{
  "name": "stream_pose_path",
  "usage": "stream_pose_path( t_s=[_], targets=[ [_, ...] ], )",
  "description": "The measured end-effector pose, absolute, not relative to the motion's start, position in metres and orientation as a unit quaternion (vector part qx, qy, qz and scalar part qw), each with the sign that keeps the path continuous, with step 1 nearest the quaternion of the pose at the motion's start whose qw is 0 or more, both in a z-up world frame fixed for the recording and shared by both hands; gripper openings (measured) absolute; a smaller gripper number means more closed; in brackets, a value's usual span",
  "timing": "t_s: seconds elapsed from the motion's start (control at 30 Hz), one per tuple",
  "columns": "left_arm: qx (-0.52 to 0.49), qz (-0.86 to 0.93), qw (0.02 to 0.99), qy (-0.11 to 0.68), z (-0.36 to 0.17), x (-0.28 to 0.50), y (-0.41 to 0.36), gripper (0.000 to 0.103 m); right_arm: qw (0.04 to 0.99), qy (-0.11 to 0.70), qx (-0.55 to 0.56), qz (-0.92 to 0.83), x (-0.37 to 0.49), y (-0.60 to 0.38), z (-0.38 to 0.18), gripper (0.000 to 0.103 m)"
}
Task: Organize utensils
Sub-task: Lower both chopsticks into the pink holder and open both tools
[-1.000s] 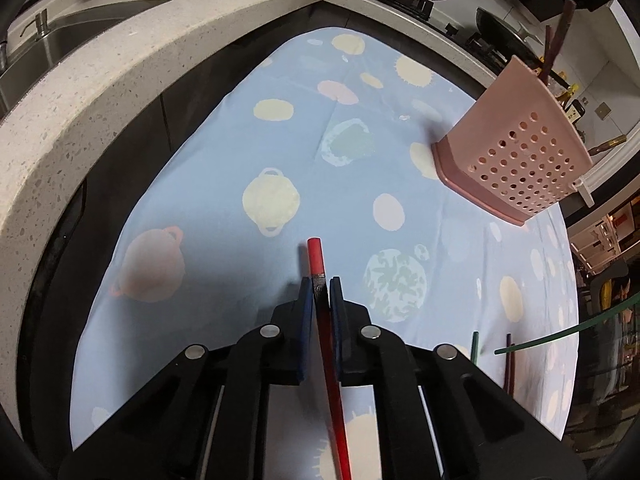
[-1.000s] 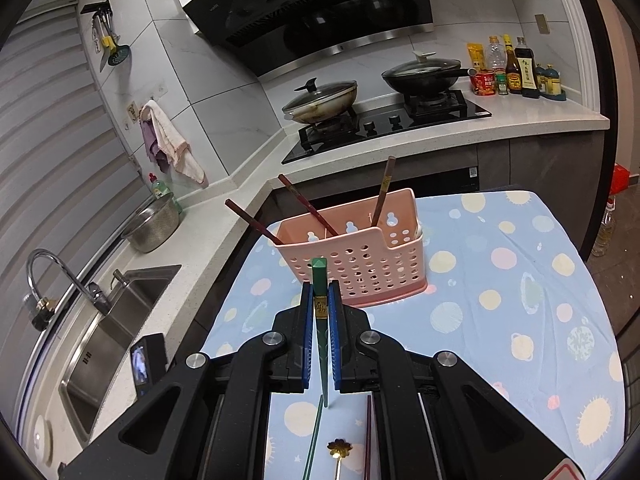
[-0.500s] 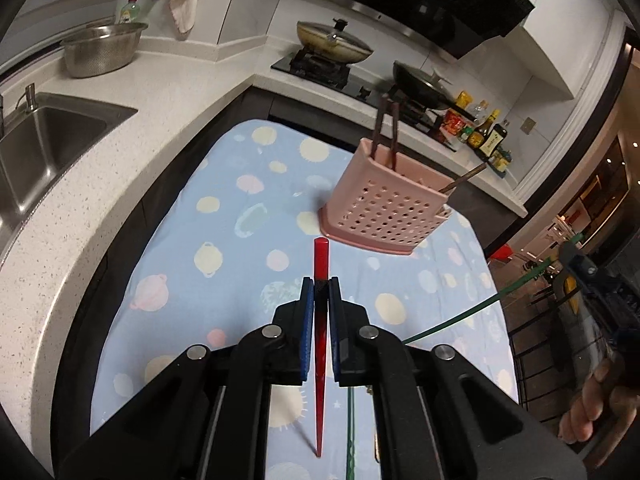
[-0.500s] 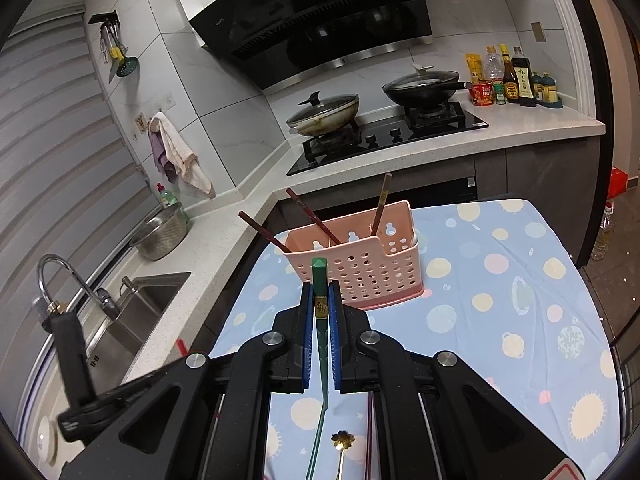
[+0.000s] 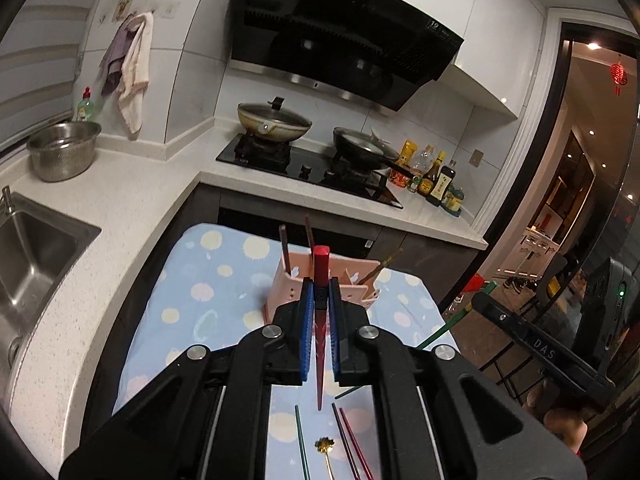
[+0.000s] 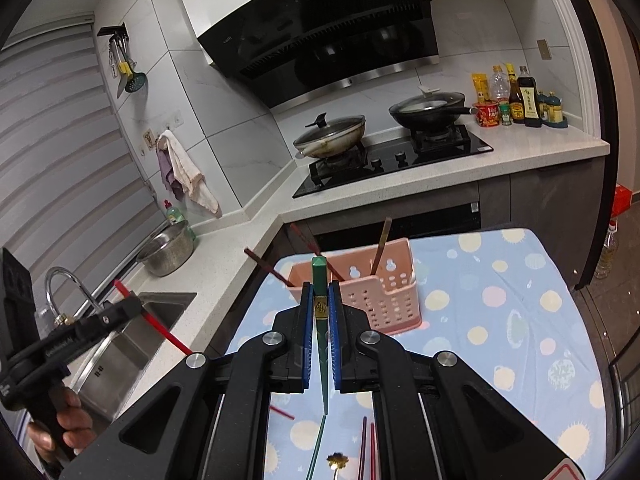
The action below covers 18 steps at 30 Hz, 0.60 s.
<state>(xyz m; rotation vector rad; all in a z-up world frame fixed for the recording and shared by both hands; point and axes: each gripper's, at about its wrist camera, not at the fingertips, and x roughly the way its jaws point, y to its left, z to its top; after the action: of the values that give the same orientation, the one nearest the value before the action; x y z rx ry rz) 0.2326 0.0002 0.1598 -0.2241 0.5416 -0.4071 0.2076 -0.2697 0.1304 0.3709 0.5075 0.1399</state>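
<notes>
My left gripper (image 5: 320,292) is shut on a red chopstick (image 5: 321,264), held high above the blue spotted tablecloth (image 5: 208,292). Beyond its tip stands the pink perforated basket (image 5: 285,286) with several chopsticks upright in it. My right gripper (image 6: 320,292) is shut on a green chopstick (image 6: 319,276), with the basket (image 6: 384,292) just past it. Each view shows the other gripper: the right gripper (image 5: 478,298) with its green stick, the left gripper (image 6: 130,304) with its red stick (image 6: 164,330). A green chopstick (image 6: 318,444), dark red chopsticks (image 6: 366,448) and a gold spoon (image 6: 337,460) lie on the cloth below.
A white counter (image 5: 132,208) wraps the table's left and far sides, with a sink (image 5: 28,264), a steel bowl (image 5: 64,152), a hob with two pans (image 5: 276,124) and sauce bottles (image 5: 436,180). A hand (image 6: 60,424) grips the left tool's handle.
My left gripper has risen well above the table with the red chopstick and tipped up from facing the cloth to facing the hob. The right gripper has lifted slightly with its green chopstick.
</notes>
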Motion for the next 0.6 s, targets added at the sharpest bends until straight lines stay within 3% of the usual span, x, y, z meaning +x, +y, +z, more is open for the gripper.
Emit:
stream_pose_path(
  t_s=[0.6],
  targets=[
    [-0.069,-0.192,0.965,0.165,0.228,0.336,-0.053,0.007,0.963,0.182,0.192,0.058,0.322,-0.298,0.186,0.007]
  ],
)
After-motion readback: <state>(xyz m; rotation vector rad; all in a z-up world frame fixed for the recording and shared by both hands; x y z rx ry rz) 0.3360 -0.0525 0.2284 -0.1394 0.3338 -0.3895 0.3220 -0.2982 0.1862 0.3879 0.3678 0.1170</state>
